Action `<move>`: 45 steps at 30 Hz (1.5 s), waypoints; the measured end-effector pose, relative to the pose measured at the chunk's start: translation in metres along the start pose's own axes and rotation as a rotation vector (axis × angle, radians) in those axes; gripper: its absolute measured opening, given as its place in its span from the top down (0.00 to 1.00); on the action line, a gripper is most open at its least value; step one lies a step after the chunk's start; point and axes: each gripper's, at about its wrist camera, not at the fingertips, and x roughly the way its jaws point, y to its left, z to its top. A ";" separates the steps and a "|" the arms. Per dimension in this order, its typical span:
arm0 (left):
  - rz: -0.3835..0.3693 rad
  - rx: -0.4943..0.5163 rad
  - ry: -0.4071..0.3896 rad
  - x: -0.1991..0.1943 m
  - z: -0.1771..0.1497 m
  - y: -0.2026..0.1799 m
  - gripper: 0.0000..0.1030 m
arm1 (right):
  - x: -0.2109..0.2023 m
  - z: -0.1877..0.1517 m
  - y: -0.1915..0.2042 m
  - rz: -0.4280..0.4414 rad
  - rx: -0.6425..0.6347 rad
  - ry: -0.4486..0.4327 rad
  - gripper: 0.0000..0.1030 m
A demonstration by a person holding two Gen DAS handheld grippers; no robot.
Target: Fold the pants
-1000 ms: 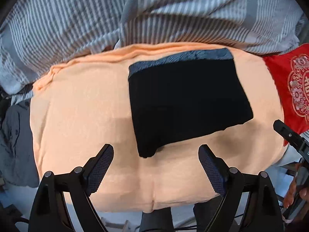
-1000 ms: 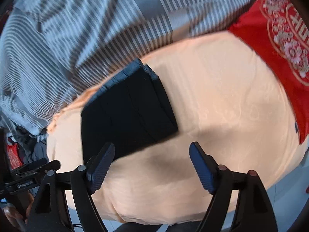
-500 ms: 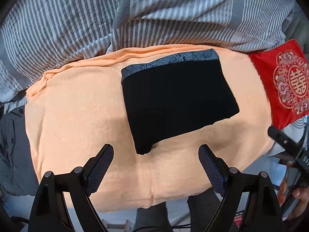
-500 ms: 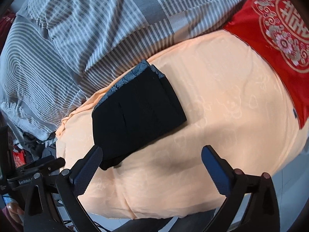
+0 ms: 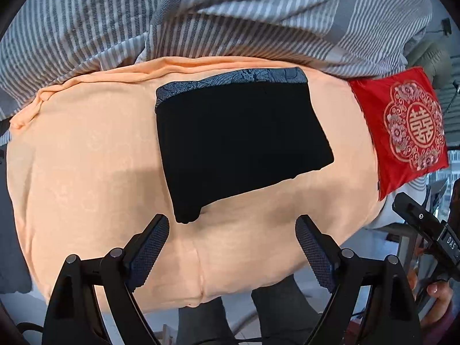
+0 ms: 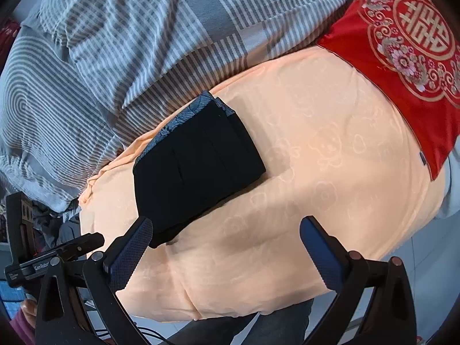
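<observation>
— Left wrist view first: how far along does the folding look?

— Nearly done, I'd say. The pants [image 5: 241, 141] lie as a compact black rectangle on the orange sheet [image 5: 86, 149], patterned waistband along the far edge. Layers are stacked; the right wrist view shows the folded edges lying one over another on the near-right side of the pants [image 6: 195, 166].

— Anything left?

— Perhaps a tidy-up. One near corner droops into a small lump, close to the left gripper [image 5: 231, 244]. Otherwise the bundle looks flat and square enough to count as folded.

— And the grippers?

— Both hang above the near edge of the sheet, holding nothing. The left gripper's jaws stand wide apart, clear of the cloth. The right gripper [image 6: 225, 247] is likewise spread, its left finger just in front of the drooping corner in the picture; I cannot tell whether it touches.

— Any containers?

— None that I can see: no basket, drawer or box. Around the sheet there is only a striped quilt [image 5: 201, 23] behind and a red cushion [image 5: 402, 126] to the right, near the pants but apart from them.
</observation>
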 end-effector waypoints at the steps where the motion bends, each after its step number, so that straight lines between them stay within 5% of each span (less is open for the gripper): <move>1: 0.004 0.007 -0.001 0.001 0.000 -0.001 0.12 | 0.001 -0.002 -0.002 -0.004 0.005 0.006 0.01; 6: -0.017 0.003 -0.011 0.006 0.001 0.001 0.12 | 0.001 -0.009 -0.009 -0.020 0.014 0.025 0.01; 8: -0.023 0.005 -0.002 0.010 0.001 0.001 0.00 | -0.003 -0.009 -0.009 -0.025 0.009 0.020 0.01; 22: 0.031 -0.041 -0.014 0.024 0.007 0.010 0.00 | 0.000 0.010 -0.008 -0.019 0.001 0.052 0.01; 35: 0.092 -0.244 -0.026 0.049 0.014 0.072 0.00 | 0.083 0.050 -0.002 0.019 -0.125 0.169 0.01; 45: -0.037 -0.298 -0.083 0.085 0.029 0.090 0.00 | 0.129 0.079 -0.026 0.166 -0.104 0.166 0.01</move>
